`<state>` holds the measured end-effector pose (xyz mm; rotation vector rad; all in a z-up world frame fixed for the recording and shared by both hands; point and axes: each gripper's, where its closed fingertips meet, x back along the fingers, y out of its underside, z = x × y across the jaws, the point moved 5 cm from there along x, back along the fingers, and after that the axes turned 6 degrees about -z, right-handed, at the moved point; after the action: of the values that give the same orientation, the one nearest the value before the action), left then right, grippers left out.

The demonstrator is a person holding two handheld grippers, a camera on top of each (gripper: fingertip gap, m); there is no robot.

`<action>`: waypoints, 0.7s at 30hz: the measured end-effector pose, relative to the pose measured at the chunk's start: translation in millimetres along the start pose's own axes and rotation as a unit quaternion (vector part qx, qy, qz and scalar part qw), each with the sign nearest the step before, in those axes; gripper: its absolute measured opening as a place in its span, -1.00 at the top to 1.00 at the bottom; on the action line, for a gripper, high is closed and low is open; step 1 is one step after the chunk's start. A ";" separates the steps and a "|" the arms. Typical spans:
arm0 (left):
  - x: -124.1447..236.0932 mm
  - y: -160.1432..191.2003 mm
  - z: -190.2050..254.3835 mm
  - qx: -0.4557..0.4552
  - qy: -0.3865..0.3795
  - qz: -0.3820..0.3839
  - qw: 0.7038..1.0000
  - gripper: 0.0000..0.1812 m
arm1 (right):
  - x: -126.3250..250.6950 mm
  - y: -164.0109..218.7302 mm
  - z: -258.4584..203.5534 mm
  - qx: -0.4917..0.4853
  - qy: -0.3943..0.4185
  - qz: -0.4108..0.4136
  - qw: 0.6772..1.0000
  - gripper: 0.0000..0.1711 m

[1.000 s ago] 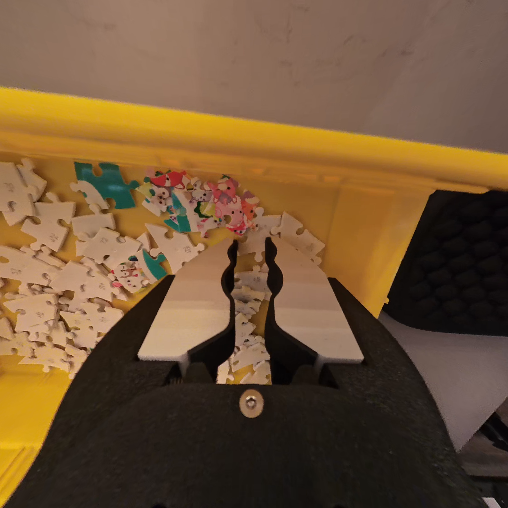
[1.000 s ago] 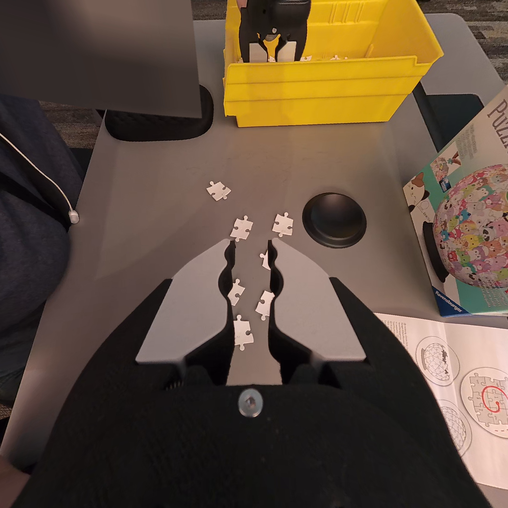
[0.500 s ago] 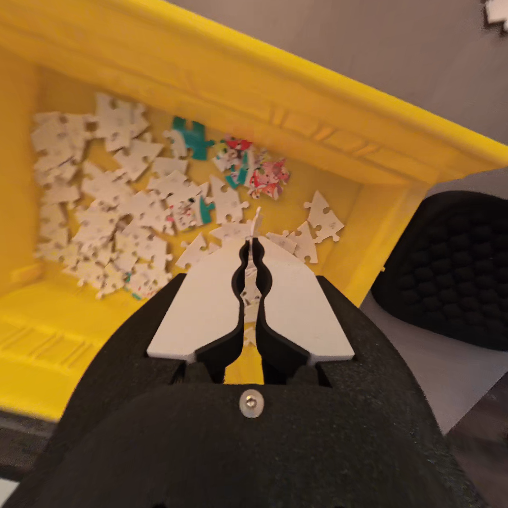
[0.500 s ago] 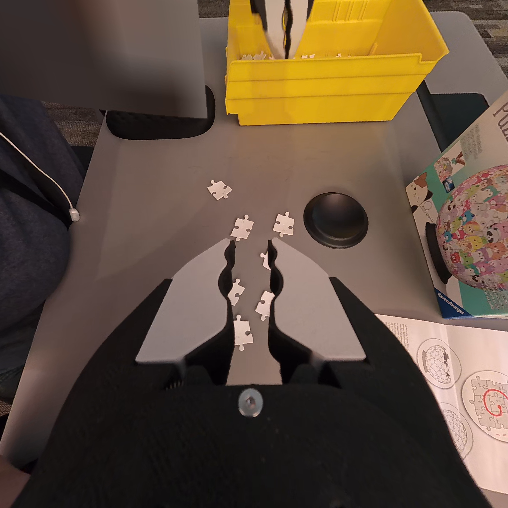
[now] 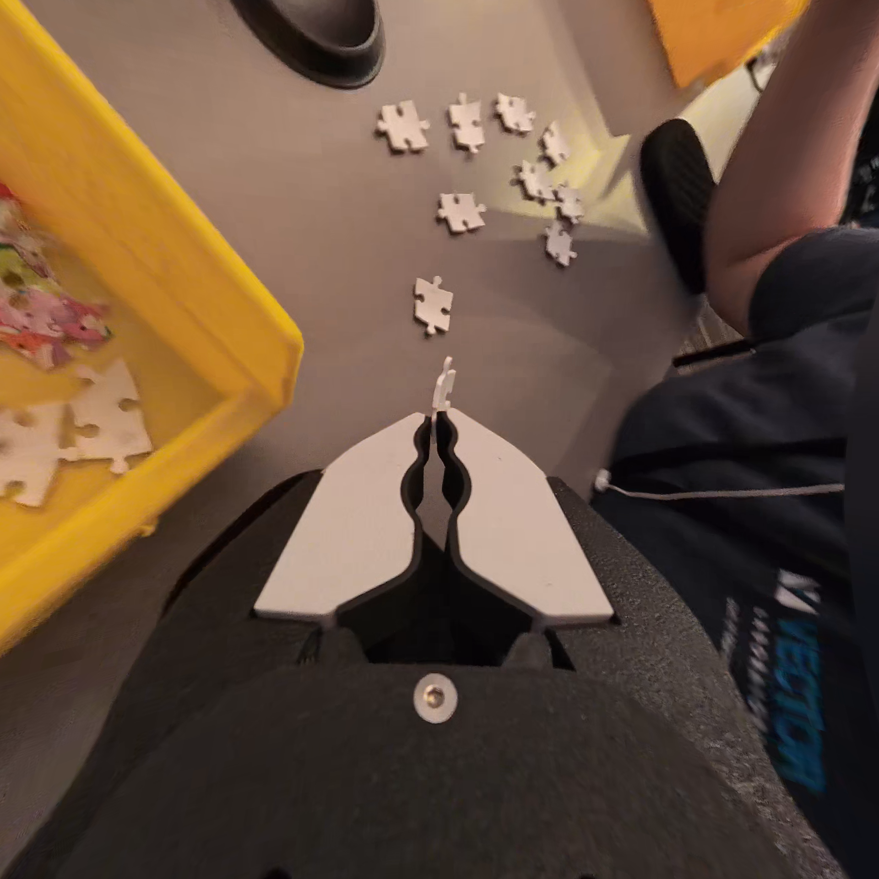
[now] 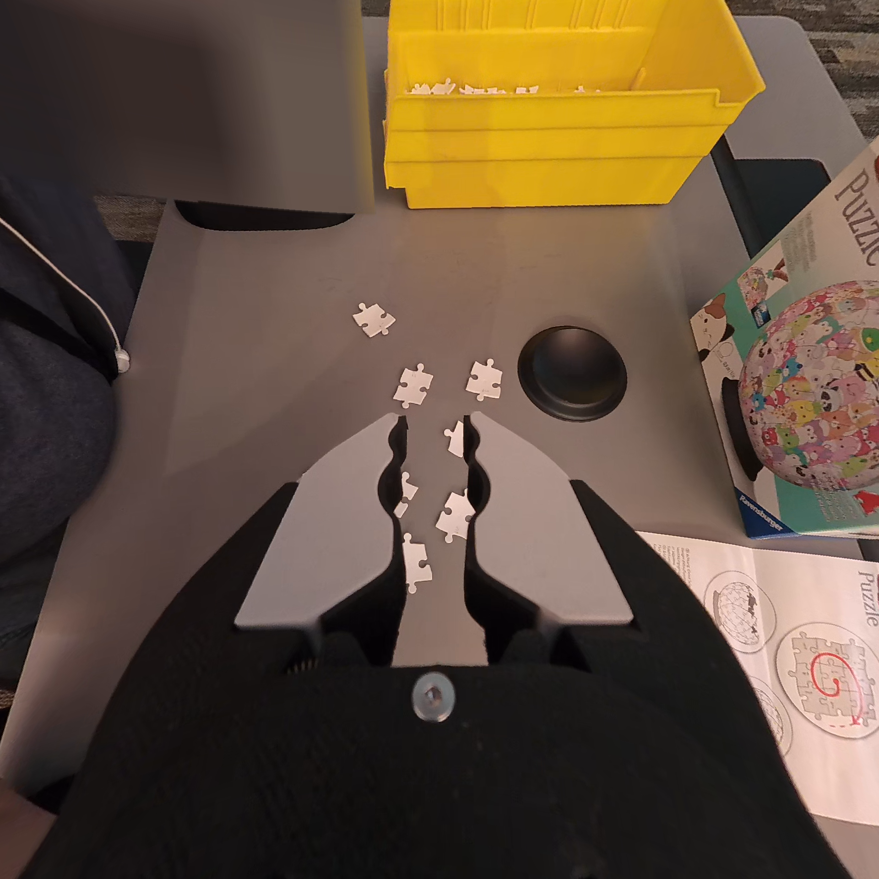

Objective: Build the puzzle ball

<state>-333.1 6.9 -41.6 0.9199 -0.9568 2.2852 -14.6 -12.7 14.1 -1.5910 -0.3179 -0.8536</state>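
My left gripper is shut on a white puzzle piece held edge-on, above the grey table beside the yellow bin. Several white pieces lie face down on the table ahead of it, the nearest one just beyond the held piece. More pieces, some coloured, lie in the bin. My right gripper is open and empty, hovering over the loose pieces. The bin also shows in the right wrist view at the table's far side.
A black round stand sits right of the loose pieces and also shows in the left wrist view. The puzzle box and instruction sheet lie at the right. A person in dark clothing sits at the left. The grippers' ends are close to 25 cm from one another.
My left gripper closed on a piece in the bin, lifted it out and swung over the table toward the loose pieces. The right gripper has stayed still and open.
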 end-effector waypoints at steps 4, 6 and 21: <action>-38.2 9.5 5.1 0.020 -0.010 0.032 0.999 0.98 | -1.3 0.7 0.0 0.001 0.002 -0.008 1.000 0.72; -48.7 11.6 0.2 0.015 -0.050 0.019 0.998 0.98 | -1.8 1.5 -0.9 0.003 0.001 -0.010 1.000 0.72; -20.2 13.0 -20.0 0.017 -0.123 0.061 0.990 0.68 | -5.1 11.3 3.6 -0.008 -0.003 -0.027 1.000 0.72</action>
<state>-336.3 10.1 -72.5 1.2117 -1.1063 2.3326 -9.7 -10.4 2.4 -1.6059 -0.3605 -0.8942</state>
